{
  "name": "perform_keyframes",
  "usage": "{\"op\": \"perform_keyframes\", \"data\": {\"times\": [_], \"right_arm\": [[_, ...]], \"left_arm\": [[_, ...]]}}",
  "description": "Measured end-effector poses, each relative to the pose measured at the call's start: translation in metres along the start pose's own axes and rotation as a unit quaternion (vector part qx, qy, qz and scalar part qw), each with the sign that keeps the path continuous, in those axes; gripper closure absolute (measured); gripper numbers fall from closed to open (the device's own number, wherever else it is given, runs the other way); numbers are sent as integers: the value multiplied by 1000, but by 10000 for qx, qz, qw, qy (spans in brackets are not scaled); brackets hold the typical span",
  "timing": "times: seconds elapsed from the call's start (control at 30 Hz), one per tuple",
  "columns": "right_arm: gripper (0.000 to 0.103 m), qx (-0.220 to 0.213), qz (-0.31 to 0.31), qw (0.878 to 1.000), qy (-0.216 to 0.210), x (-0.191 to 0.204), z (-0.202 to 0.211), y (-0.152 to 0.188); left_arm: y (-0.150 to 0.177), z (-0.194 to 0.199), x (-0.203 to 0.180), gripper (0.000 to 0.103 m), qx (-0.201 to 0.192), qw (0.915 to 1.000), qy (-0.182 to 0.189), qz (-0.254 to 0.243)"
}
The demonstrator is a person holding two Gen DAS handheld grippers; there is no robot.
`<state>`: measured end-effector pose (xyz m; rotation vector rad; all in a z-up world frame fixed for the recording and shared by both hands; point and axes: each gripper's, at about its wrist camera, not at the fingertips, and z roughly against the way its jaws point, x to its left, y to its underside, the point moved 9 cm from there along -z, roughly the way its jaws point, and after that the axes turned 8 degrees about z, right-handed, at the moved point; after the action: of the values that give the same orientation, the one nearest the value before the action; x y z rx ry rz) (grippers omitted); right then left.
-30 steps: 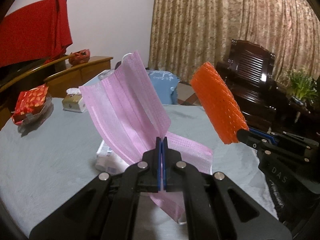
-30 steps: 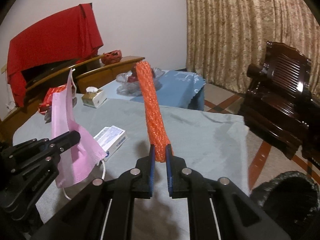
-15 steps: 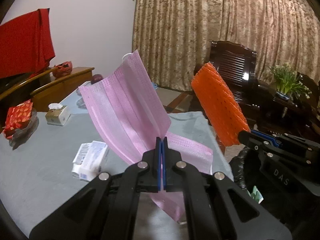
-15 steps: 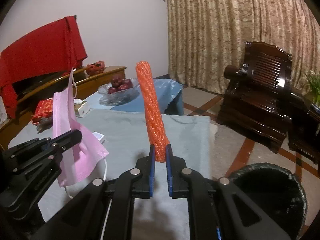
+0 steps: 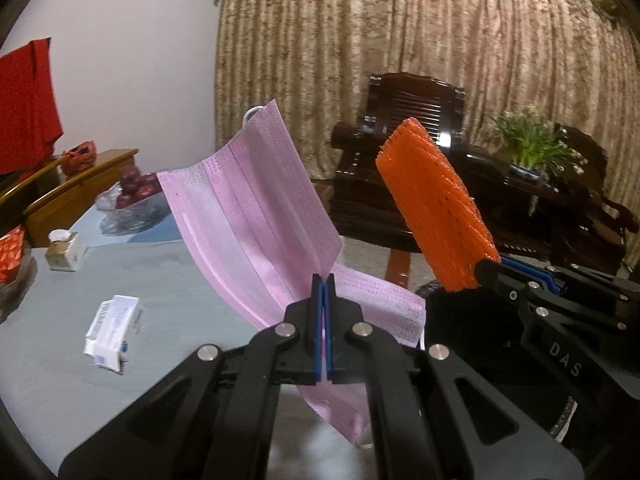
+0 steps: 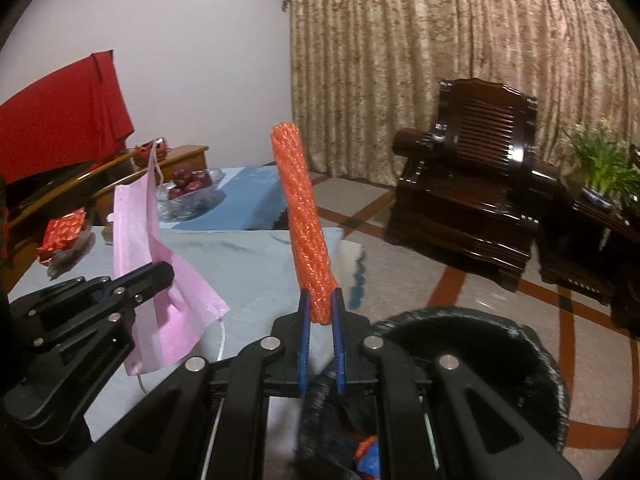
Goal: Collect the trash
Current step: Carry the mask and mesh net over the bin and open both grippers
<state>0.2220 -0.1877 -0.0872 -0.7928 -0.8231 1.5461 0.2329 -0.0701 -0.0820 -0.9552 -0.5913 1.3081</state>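
Note:
My left gripper (image 5: 324, 280) is shut on a pink face mask (image 5: 256, 216), which stands up from the jaws and hangs below them; the same mask (image 6: 140, 248) shows at the left of the right wrist view, in the left gripper (image 6: 164, 270). My right gripper (image 6: 320, 300) is shut on an orange foam net sleeve (image 6: 304, 220) that sticks upright. That sleeve (image 5: 436, 204) also appears in the left wrist view, in the right gripper (image 5: 486, 268). A black trash bin (image 6: 472, 344) sits on the floor just beyond and below the right gripper, with coloured scraps inside.
The grey-clothed table (image 5: 80, 288) carries a white box (image 5: 114, 330), a tissue box (image 5: 64, 250) and a red packet (image 6: 62, 232). Behind stand a blue table with a fruit bowl (image 6: 188, 188), a dark wooden armchair (image 6: 472, 184), a potted plant (image 6: 604, 164) and curtains.
Both grippers have swung right together, off the table's middle toward its right edge. The trash bin has come fully into view under the right gripper. Both grips are unchanged.

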Motion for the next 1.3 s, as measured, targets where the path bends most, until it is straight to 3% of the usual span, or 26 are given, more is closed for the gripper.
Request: {"op": "perform_keyframes", "data": {"times": [0.3,0.77,1.3], "right_arm": [[93,146,-190,9988,435,-52,16,24],[93,315,-500,9942,894,-102,31,52],[93,841,-891,9854,1179,-142,18,108]], "left_arm": [[15,-15,-50,102,143,9989,386,-210],[50,-41,-112,102,413,9939,866,-545],[89,-87,-140,102,965,9860,1059,-852]]}}
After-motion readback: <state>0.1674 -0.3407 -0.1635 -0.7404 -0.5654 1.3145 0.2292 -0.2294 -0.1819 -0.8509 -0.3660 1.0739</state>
